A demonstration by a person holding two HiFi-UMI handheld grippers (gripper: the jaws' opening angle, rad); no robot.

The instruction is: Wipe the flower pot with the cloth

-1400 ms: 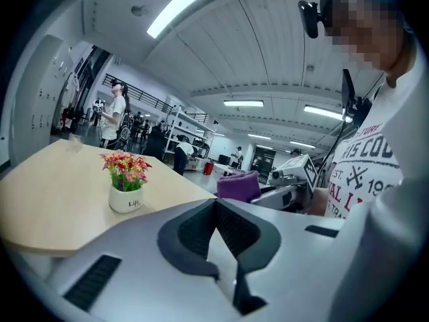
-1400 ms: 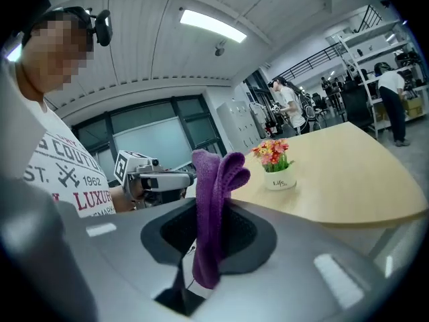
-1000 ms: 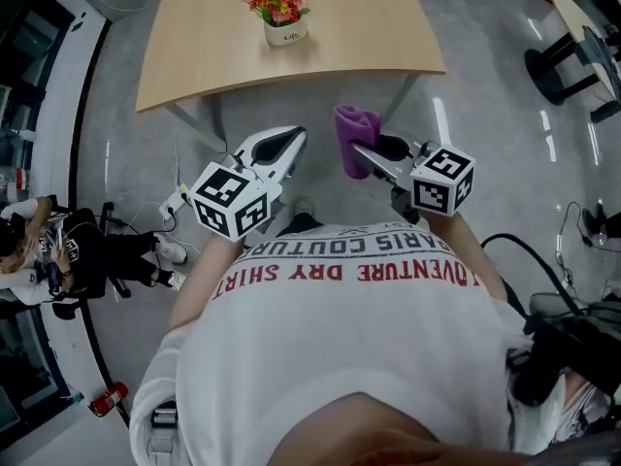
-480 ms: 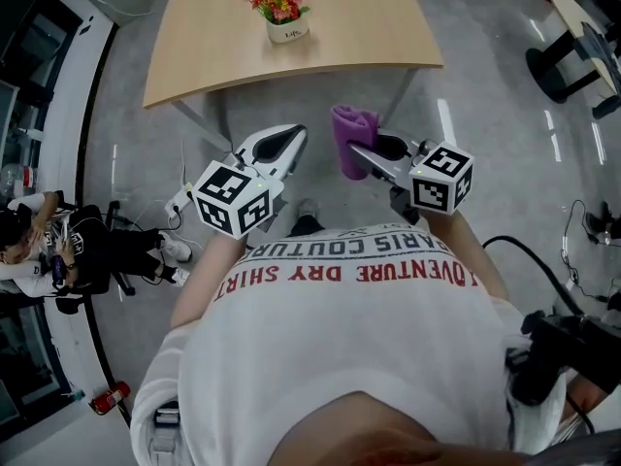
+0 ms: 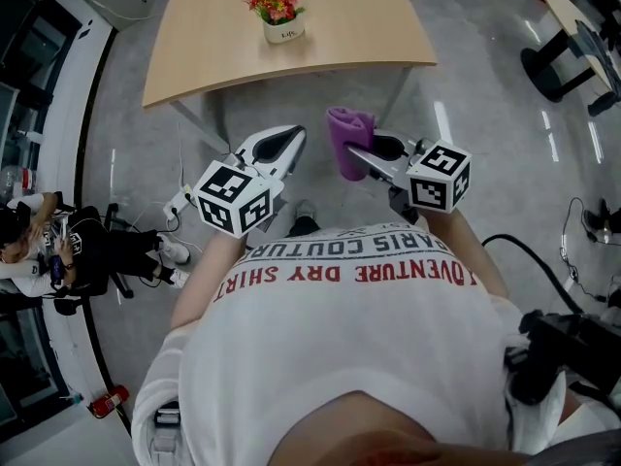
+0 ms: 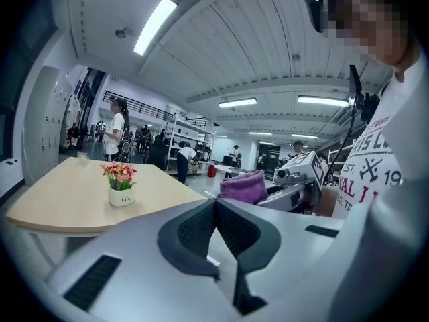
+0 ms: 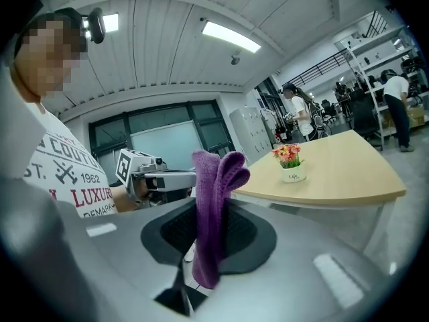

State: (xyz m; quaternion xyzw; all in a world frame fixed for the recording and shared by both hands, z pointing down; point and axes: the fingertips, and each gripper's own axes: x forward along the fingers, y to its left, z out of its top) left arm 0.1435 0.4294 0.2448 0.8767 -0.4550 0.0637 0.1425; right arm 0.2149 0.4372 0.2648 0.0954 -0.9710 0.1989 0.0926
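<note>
1. Cloth [image 7: 213,206], purple and folded, is clamped in the right gripper [image 7: 209,230]. The pads press on it from both sides, a rounded fold rises above the jaws and a tail hangs below them.
2. Just beside it, the left gripper [image 6: 216,205] has its jaws closed tight on each other with nothing between them. Both grippers are held out in front of the person's white shirt [image 5: 349,357], which has red print.
3. Both grippers hang over the grey floor [image 5: 485,134], short of the table's near edge, and point toward the table.
4. Next comes the table [image 5: 359,27], a light wooden top with a curved near edge. It is bare apart from one pot.
5. The flower pot [image 5: 285,33] is small and white with small dark lettering on its side. It stands upright on the table, back from the near edge and well apart from both grippers, and nothing touches it.
6. The pot holds a bunch of flowers [image 5: 277,1], red, pink and orange with green leaves, which fills its mouth and rises above the rim.
7. Off to the left, beyond the table's end, a seated person [image 5: 58,250] is on the floor side. In the gripper views, other people stand among shelving far behind the table.
</note>
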